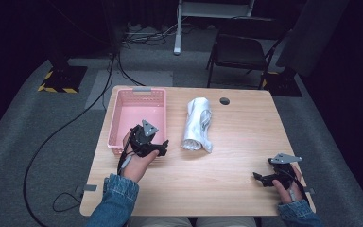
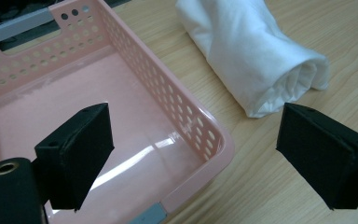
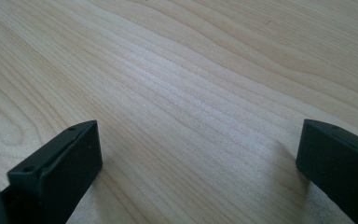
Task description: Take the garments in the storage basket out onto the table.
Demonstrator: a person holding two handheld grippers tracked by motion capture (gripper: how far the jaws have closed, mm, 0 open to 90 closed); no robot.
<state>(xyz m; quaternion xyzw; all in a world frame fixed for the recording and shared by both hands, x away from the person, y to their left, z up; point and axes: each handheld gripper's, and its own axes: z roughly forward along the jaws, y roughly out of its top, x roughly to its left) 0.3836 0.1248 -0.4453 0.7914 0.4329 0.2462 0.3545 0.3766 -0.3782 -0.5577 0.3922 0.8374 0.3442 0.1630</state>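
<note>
A pink perforated basket (image 1: 137, 117) stands on the left half of the wooden table and holds nothing. To its right lies a rolled white cloth (image 1: 197, 124). My left gripper (image 1: 163, 146) hovers over the basket's near right corner, open, with nothing between its jaws. In the left gripper view its jaws straddle the basket's corner rim (image 2: 216, 140), and the cloth roll (image 2: 256, 56) lies beyond on the right. My right gripper (image 1: 258, 178) rests low near the table's front right corner, open over bare wood (image 3: 191, 107).
The table (image 1: 246, 142) has a round cable hole (image 1: 224, 100) at its far edge. A black chair (image 1: 243, 52) and a white desk leg (image 1: 177, 28) stand on the grey carpet behind. Cables trail along the floor on the left.
</note>
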